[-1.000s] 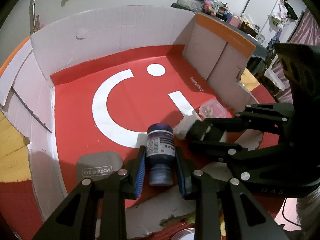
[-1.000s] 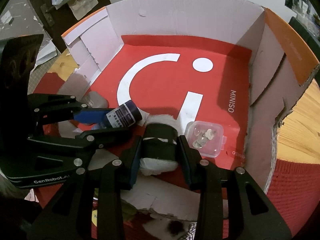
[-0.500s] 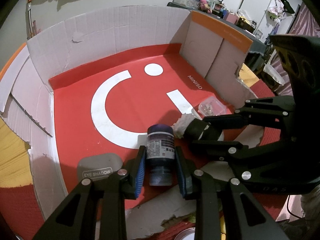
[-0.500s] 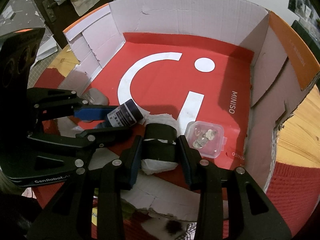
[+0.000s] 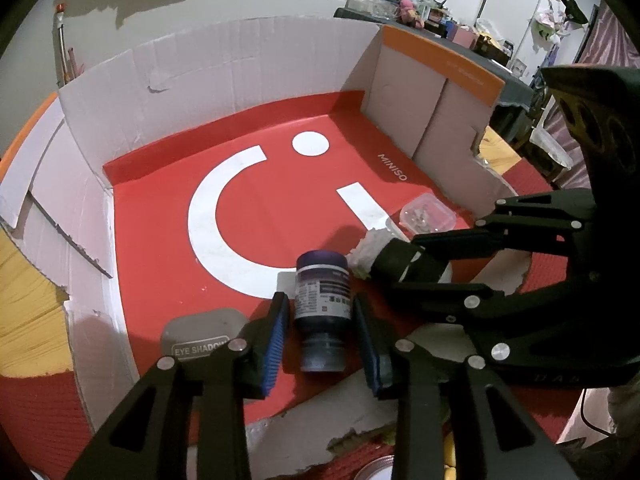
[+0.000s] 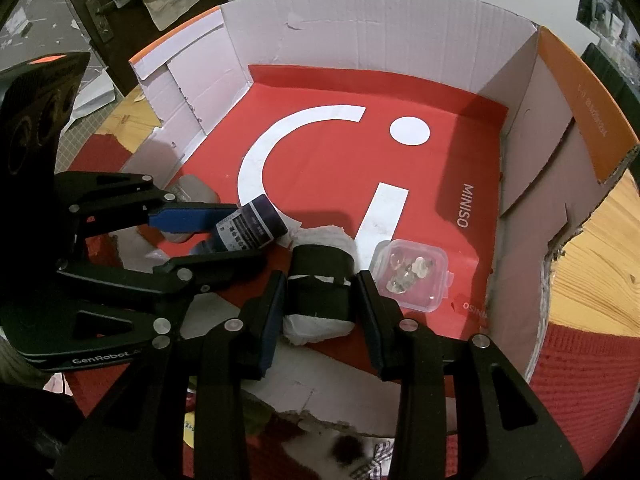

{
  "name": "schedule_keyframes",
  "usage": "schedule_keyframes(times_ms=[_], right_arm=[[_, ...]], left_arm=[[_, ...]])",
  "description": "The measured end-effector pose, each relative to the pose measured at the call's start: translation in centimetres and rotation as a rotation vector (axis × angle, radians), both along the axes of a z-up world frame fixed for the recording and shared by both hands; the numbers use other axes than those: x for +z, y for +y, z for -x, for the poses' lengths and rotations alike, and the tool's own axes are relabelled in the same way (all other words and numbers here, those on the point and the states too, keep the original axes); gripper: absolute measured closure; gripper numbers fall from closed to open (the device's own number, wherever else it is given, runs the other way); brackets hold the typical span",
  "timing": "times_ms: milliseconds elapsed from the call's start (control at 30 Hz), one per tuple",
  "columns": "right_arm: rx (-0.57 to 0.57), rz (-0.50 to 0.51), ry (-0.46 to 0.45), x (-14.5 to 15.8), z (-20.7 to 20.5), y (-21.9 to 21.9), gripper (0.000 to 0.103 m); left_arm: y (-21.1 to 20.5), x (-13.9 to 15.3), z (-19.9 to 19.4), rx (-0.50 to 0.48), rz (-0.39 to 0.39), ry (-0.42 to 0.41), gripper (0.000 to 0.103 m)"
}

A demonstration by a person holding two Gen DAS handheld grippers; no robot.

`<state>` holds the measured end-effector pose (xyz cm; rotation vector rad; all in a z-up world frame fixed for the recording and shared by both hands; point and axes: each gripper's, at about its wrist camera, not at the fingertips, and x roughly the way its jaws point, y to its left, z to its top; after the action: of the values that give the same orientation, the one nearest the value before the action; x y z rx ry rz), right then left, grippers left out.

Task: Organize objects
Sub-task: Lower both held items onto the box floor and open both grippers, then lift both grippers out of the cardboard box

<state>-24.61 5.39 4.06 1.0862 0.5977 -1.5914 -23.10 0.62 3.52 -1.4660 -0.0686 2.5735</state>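
A dark blue bottle (image 5: 322, 308) with a label lies on the red floor of the cardboard box (image 5: 256, 216). My left gripper (image 5: 323, 340) straddles it with a small gap on each side, open. It also shows in the right wrist view (image 6: 250, 230). My right gripper (image 6: 320, 300) has its jaws around a white rolled cloth with a black band (image 6: 320, 280); a thin gap shows at each pad, and the roll rests on the box floor. The roll shows in the left wrist view (image 5: 384, 254).
A grey eye shadow case (image 5: 198, 338) lies left of the bottle. A clear plastic box of small items (image 6: 412, 276) sits right of the roll. White cardboard walls (image 6: 360, 28) ring the box. A torn front edge (image 5: 320, 424) lies below the grippers.
Both grippers have opened slightly: gaps now show beside the bottle and the roll. Both objects now rest on the box floor.
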Motion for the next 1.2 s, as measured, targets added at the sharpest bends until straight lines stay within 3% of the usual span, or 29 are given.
schedule_keyframes(times_ms=[600,800,1200], right_arm=[[-0.004,0.017,0.024,1.1,-0.6,0.4,0.068],[-0.018,0.056,0.060,2.9,-1.5,1.5,0.067],[-0.043,0.162,0.154,7.5,-4.9,5.1,0.057]], left_arm=[[-0.3,1.1,-0.9,0.012,0.005,0.041,0.054],[-0.4,2.6,-2.2,0.033,0.004,0.082,0.053],[-0.8,6.5,-7.2,0.114,0.000,0.218,0.038]])
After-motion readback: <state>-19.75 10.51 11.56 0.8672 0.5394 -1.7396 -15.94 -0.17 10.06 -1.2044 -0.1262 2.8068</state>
